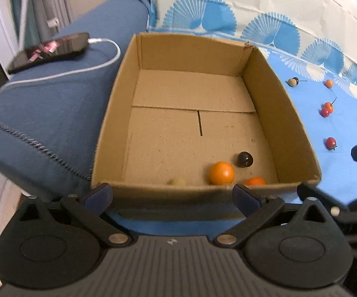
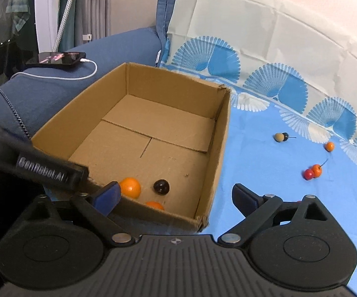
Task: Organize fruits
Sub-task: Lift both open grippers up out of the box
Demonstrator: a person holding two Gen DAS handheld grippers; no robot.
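Note:
An open cardboard box sits on a blue cloth. Inside near its front wall lie a large orange fruit, a dark round fruit, a smaller orange fruit and a pale one. Loose on the cloth to the right are a beige and black pair, a small orange fruit, a red and orange pair and a red fruit. My left gripper is open and empty just before the box's front wall. My right gripper is open and empty over the box's front right corner.
A phone on a white charging cable lies on the blue sofa armrest left of the box. The blue cloth with a fan pattern runs up the sofa back. The left gripper's body crosses the right wrist view at left.

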